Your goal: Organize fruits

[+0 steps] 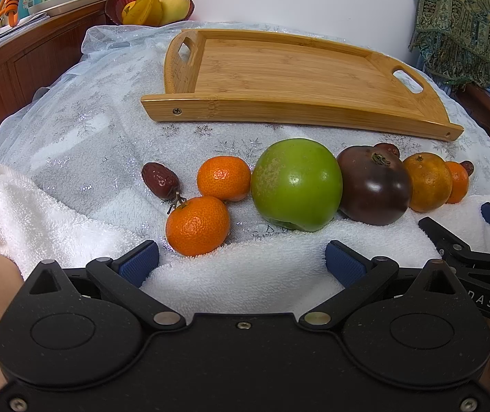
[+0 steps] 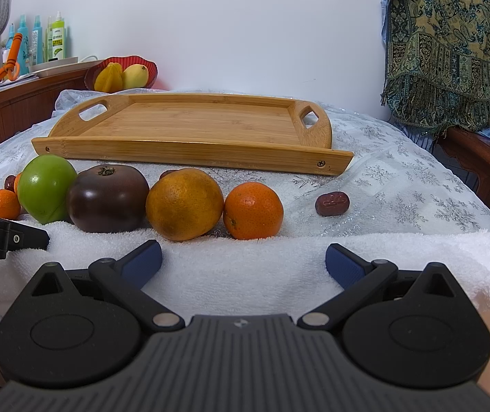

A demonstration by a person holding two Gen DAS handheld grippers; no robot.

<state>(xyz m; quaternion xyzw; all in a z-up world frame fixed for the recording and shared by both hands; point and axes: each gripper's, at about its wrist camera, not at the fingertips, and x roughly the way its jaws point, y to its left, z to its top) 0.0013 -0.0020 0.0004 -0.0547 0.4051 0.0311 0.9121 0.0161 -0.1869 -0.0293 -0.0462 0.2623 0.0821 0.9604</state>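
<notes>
Underneath, white towel (image 2: 245, 274) over snowflake cloth (image 2: 399, 185); white wall (image 2: 245, 34) behind.

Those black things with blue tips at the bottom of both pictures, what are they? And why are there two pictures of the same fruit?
They are grabbing tools that a person holds, one in each hand. Each tool carries a camera looking out past its jaws, so you get two views: one from the left gripper and one from the right gripper. Both stand wide open and hold nothing. On the table's white towel lies a row of fruit: a green apple, a dark purple fruit, several oranges such as this small one, and brown dates like this one. Behind them sits an empty wooden tray.
</notes>
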